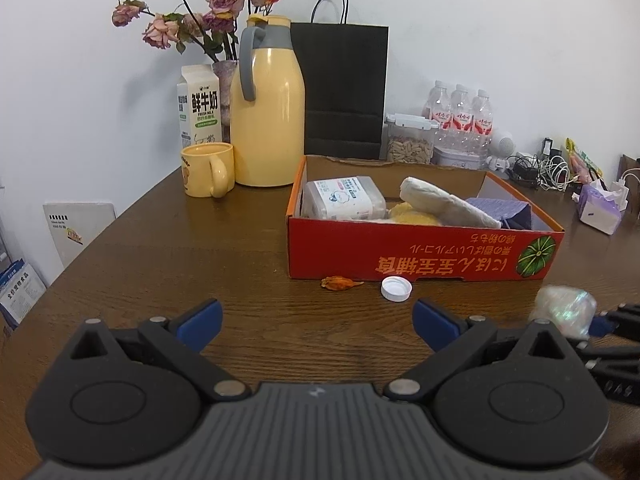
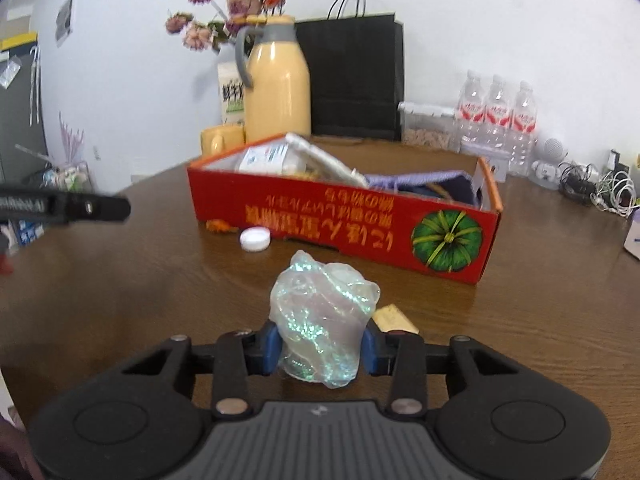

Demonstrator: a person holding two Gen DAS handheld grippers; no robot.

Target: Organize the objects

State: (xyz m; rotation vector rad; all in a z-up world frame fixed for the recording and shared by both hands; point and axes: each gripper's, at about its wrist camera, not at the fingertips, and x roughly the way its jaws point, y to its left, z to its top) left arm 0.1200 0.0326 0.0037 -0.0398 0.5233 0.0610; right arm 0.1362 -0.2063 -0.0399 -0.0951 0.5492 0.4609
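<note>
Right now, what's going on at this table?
A person is tidying with two handheld grippers. The right gripper is closed on a crumpled iridescent plastic wrapper, just above the brown wooden table. The left gripper is open and empty. Ahead sits the partly filled red cardboard box, with a white bottle cap loose in front.

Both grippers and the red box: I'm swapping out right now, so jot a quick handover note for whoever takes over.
Right gripper: shut on the crumpled iridescent wrapper, low over the table, short of the red box.
Left gripper: open, empty.
Done: wipes pack, cloth roll and purple item are in the box.
Left: wrapper, white cap, dried petal and paper scrap outside the box.
</note>
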